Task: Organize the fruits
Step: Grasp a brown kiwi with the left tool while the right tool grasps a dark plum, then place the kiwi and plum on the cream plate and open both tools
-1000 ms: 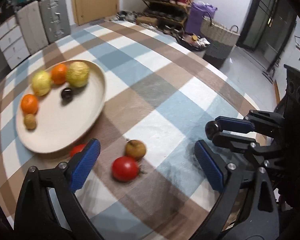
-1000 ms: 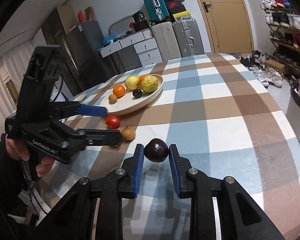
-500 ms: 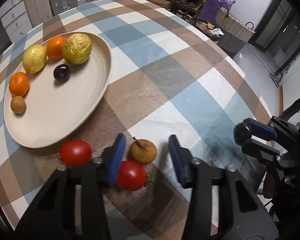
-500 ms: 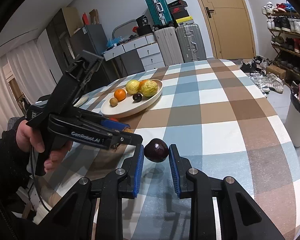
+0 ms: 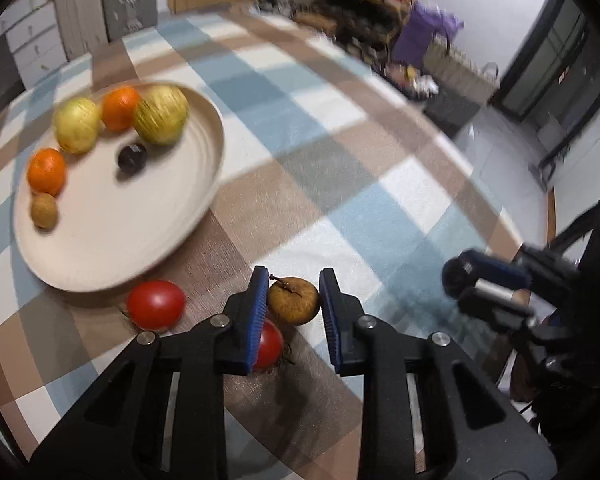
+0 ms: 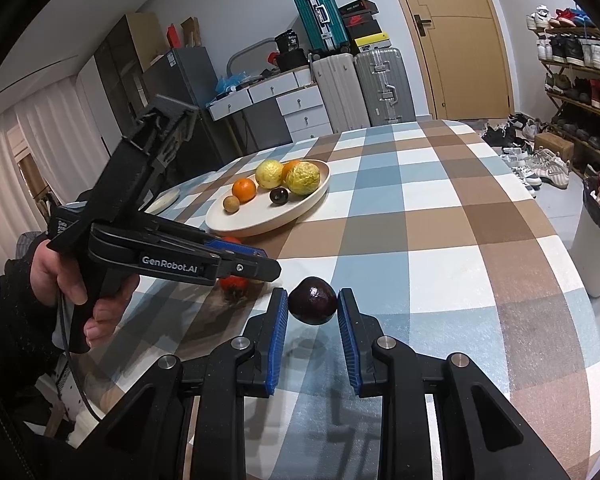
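Note:
My left gripper point(image 5: 293, 300) is shut on a small brown fruit with a stem point(image 5: 293, 299), low over the checked cloth. One red tomato point(image 5: 155, 304) lies to its left, another point(image 5: 269, 344) shows partly under the left finger. My right gripper point(image 6: 313, 307) is shut on a dark purple fruit point(image 6: 313, 300), held just above the table. A cream plate point(image 5: 100, 236) at the left carries two yellow fruits, two oranges, a dark plum point(image 5: 132, 156) and a small brown fruit. In the right wrist view the left gripper point(image 6: 260, 272) reaches in from the left, hiding its fruit.
The round table wears a blue, brown and white checked cloth point(image 6: 440, 216). A small second dish point(image 6: 165, 200) sits at its far left edge. A white bin point(image 6: 598, 240) stands by the right edge; suitcases, drawers and shoe racks line the room behind.
My left gripper dropped toward the brown fruit and its wide-open fingers came together on it. The right gripper kept still with the dark fruit.

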### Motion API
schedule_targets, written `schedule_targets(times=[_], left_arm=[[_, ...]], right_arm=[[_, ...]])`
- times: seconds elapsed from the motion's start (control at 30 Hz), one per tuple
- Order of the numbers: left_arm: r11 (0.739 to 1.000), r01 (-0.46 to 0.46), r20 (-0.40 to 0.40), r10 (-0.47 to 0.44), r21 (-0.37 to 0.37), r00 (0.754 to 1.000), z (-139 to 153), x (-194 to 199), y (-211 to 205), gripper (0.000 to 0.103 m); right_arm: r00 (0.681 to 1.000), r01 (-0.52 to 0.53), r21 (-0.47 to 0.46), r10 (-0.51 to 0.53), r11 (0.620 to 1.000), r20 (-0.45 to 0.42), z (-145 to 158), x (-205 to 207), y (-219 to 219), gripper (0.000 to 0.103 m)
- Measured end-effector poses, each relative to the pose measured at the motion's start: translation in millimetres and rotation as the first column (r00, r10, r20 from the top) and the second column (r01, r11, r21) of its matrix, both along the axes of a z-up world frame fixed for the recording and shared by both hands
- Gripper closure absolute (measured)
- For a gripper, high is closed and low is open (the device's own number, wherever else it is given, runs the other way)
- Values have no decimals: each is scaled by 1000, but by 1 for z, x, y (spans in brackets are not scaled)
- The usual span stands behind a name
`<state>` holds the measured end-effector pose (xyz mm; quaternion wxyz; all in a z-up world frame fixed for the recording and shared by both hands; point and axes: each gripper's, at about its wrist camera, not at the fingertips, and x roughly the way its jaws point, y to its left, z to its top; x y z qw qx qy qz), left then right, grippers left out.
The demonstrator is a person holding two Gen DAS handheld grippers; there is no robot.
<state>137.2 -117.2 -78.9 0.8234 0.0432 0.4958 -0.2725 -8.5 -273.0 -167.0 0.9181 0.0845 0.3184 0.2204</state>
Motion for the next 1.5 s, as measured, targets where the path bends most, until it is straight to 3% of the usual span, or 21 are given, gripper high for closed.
schedule_targets(times=[0.13,0.3,0.63,0.83,1.07,1.23,1.33,1.5], left_arm=[[997,-46,72,50,-61,996,27,0,19,80],[986,-125,88,134,-106,987,47,14,56,80],[952,-260,112,279,-161,954,57,56,120,80],[932,-309,125,335,-191,934,48,86,136,80],[921,-310,94,339,-235,936,31,117,140,80],[933,-269,121,304,-240,945,24,128,133,80],[936,-259,112,291,-237,950,16,134,131,80],[933,-259,90,289,-250,953,4,141,132,80]], right_arm=[[1000,-13,15,13,1000,-2,4,7,3,77],[999,-38,33,38,999,2,14,25,11,77],[988,-149,57,147,987,40,49,90,51,77],[978,-205,17,204,979,50,62,140,82,77],[971,-239,-11,239,971,14,60,202,105,77],[962,-266,-11,265,964,-70,41,237,118,77],[955,-277,18,277,961,-106,31,248,122,77],[952,-280,-14,276,960,-130,20,257,131,77]])
